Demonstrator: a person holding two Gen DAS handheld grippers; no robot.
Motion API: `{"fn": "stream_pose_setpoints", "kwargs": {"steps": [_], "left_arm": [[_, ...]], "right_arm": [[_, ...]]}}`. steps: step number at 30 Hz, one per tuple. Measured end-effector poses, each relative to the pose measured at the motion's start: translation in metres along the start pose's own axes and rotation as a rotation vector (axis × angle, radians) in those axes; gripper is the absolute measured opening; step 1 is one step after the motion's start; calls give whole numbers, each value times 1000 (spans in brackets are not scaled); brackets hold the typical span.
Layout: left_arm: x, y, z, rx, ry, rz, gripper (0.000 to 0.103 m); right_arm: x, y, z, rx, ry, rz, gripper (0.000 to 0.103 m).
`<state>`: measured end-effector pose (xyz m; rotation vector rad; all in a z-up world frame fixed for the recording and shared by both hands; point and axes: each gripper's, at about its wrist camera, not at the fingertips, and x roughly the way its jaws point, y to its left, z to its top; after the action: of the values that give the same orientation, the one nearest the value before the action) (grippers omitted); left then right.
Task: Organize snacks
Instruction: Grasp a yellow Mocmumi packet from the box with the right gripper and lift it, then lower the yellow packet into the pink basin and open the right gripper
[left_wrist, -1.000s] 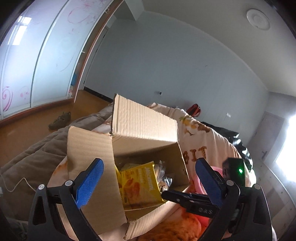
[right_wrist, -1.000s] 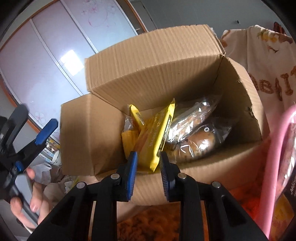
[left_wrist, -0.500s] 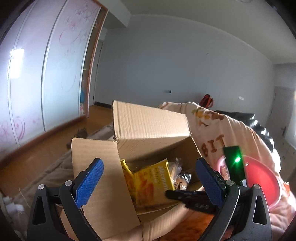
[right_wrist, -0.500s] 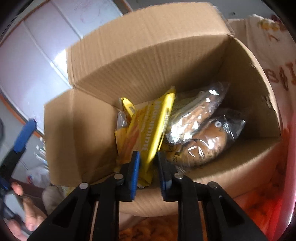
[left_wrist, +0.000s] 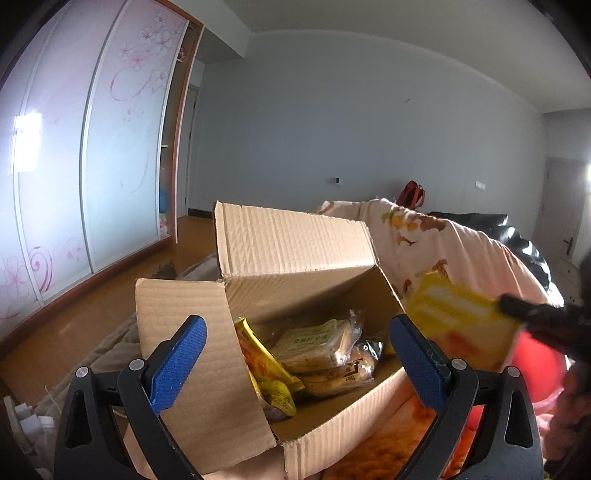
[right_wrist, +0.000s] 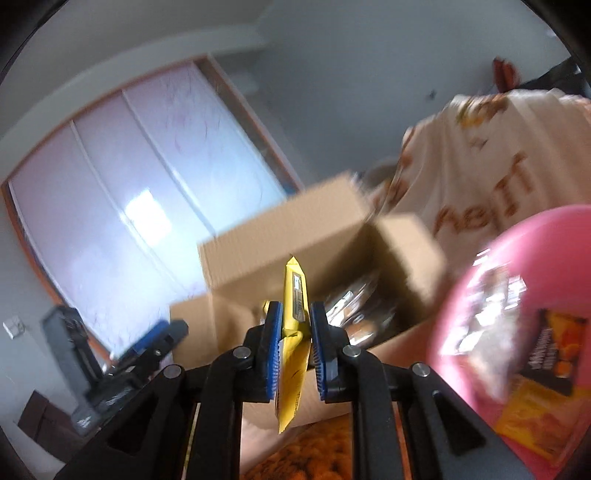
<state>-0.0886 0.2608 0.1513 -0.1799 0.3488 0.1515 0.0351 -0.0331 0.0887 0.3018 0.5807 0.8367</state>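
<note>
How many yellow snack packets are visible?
3: one clamped in the right hand-held gripper, yellow packet; two in the cardboard box, at and. More may be hidden underneath.

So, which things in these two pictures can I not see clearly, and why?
- Yellow snack pack: held edge-on in the right claw in the right wrist view, so its front is hidden; blurred in the left wrist view.
- Pink tub: cut off by the right edge; its contents are smeared by motion.
- Cardboard box: its near wall and the left claw hide the lower packets.
</note>
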Motion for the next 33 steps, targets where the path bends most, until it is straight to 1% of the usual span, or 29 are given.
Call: {"fn": "stream_pose_setpoints", "kwargs": {"steps": [5, 10, 13, 16, 17, 18, 22, 25, 27, 29, 30, 33], "left_arm": [[3, -4, -2, 11, 12, -2, 98], [3, -11, -4, 34, 16, -9, 98], [3, -15, -5, 42, 26, -20, 98], [3, -18, -6, 43, 26, -45, 98], [4, -19, -6, 46, 29, -46, 98], [5, -20, -7, 50, 34, -46, 98], [10, -27, -11, 69, 50, -45, 98], [13, -33, -13, 66, 65, -73, 98], [13, -37, -15, 68, 70, -86, 98], [14, -40, -16, 72, 72, -87, 98], [15, -41, -17, 75, 74, -87, 98], [16, -40, -18, 84, 78, -80, 98]], "right_arm": [[-44, -20, -1, 54, -134, -74, 13], [-75, -38, -5, 61, -237, -207, 13], [-90, -51, -6, 56, -280, -308, 13], [-105, -62, -12, 32, -333, -487, 13], [-109, -66, -15, 35, -343, -529, 13], [-112, -69, -16, 45, -350, -549, 13], [-113, -85, -24, 85, -354, -579, 13], [-105, -85, -34, 56, -348, -623, 13], [-101, -83, -41, 52, -334, -636, 13], [-94, -77, -44, 19, -319, -680, 13], [-97, -77, -45, -4, -316, -697, 13], [-92, -70, -49, -67, -305, -731, 13]]}}
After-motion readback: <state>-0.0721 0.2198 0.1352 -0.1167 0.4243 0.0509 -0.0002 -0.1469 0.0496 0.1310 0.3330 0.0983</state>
